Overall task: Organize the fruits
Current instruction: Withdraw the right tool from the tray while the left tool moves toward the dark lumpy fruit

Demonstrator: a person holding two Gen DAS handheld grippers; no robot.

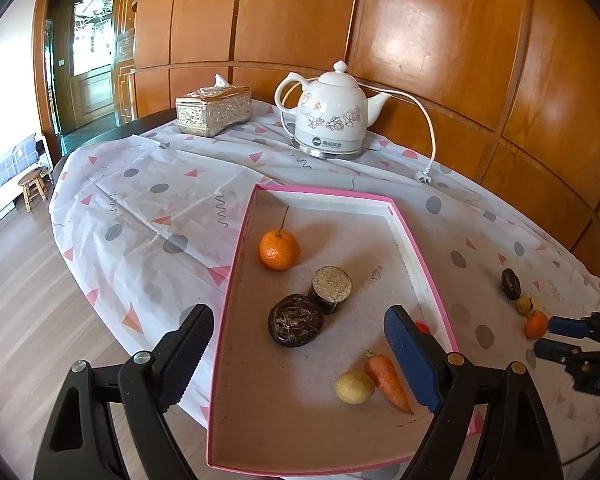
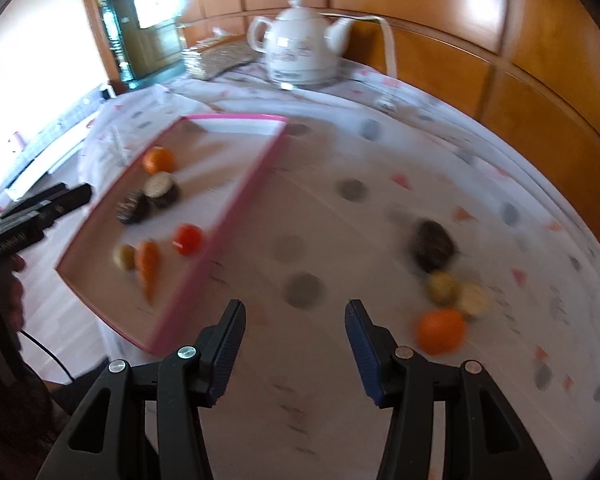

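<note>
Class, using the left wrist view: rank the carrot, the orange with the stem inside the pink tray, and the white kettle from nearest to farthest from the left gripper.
1. Carrot: lying in the near right part of the pink tray, just ahead of the left gripper.
2. Orange with the stem: farther in, toward the tray's far left.
3. White kettle: beyond the tray, at the table's back by the wooden wall.

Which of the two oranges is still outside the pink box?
The orange on the tablecloth beside the right claw; the stemmed orange already lies inside the pink box.

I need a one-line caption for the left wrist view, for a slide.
Open left gripper above a pink tray holding an orange, carrot and other items.
</note>
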